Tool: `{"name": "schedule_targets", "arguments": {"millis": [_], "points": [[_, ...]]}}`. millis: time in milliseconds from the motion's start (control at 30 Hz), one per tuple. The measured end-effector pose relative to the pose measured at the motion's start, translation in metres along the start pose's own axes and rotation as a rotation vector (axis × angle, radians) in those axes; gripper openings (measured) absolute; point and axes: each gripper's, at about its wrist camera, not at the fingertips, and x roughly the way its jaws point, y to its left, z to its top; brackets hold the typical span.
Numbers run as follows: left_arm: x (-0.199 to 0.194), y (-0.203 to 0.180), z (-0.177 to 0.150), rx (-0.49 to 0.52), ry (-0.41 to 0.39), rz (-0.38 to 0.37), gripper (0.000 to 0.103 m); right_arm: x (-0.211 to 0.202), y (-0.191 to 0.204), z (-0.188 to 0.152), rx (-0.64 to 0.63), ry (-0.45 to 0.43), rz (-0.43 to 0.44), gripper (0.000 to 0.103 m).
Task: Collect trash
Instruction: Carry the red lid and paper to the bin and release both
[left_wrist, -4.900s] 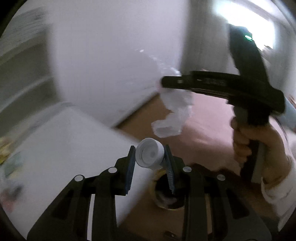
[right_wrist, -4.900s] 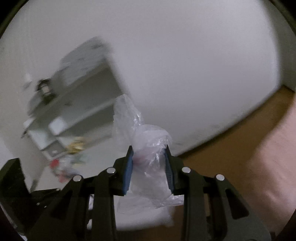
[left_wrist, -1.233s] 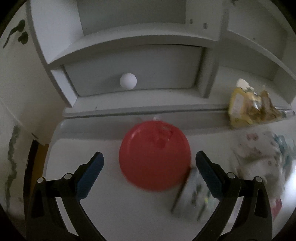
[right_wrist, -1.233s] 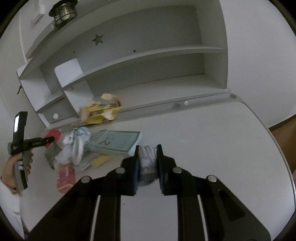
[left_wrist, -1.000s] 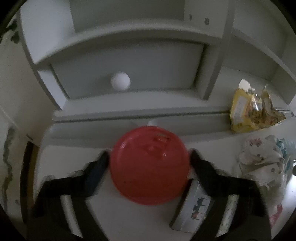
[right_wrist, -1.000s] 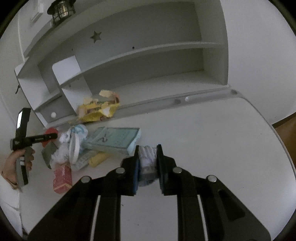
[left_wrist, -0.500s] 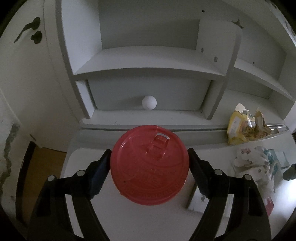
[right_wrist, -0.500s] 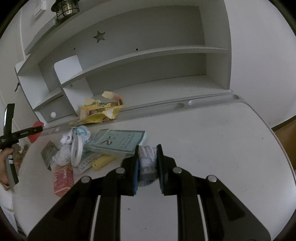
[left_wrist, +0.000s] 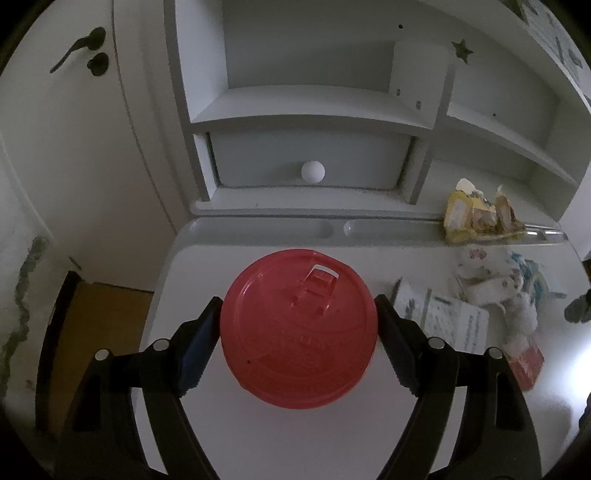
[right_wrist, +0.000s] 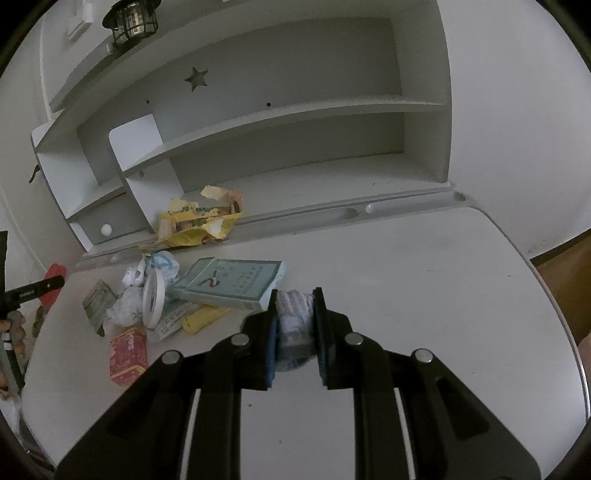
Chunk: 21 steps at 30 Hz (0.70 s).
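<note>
While the left gripper (left_wrist: 298, 332) clamps the red lid (left_wrist: 298, 328) and the right gripper (right_wrist: 295, 325) pinches a white wad (right_wrist: 293, 317), remaining trash (right_wrist: 147, 295) lies left-centre, nearer the left.

Book (right_wrist: 229, 282) on the desk (right_wrist: 424, 280) — wrapper (right_wrist: 195, 221) behind it (tape roll (right_wrist: 153, 297) left).

White desk (right_wrist: 424, 266), shelves (right_wrist: 295, 107), lantern (right_wrist: 131, 20)

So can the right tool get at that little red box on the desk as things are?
Probably not yet. The right tool is shut on a white wad, so it has no free grip. The path itself looks open: the red box lies apart at the pile's near edge.
</note>
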Motion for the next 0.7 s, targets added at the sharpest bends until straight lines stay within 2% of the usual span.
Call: {"name": "schedule_targets", "arguments": {"millis": [233, 333, 467, 533, 633, 700], "points": [[-0.030, -0.021, -0.012, 0.041, -0.015, -0.009, 0.079, -0.014, -0.012, -0.001, 0.021, -0.019, 0.032, 0.017], [-0.048, -0.064, -0.023, 0.132, -0.037, -0.048, 0.079, -0.031, -0.027, -0.003, 0.051, -0.047, 0.057, 0.017], [-0.080, -0.141, -0.038, 0.252, -0.076, -0.169, 0.079, -0.066, -0.060, -0.013, 0.128, -0.081, 0.083, 0.017], [-0.102, -0.193, -0.049, 0.328, -0.105, -0.256, 0.079, -0.091, -0.083, -0.021, 0.153, -0.100, 0.072, 0.017], [-0.137, -0.284, -0.081, 0.464, -0.128, -0.437, 0.079, -0.133, -0.128, -0.038, 0.188, -0.121, 0.033, 0.017], [-0.158, -0.343, -0.110, 0.557, -0.125, -0.555, 0.079, -0.167, -0.168, -0.057, 0.226, -0.132, -0.023, 0.017]]}}
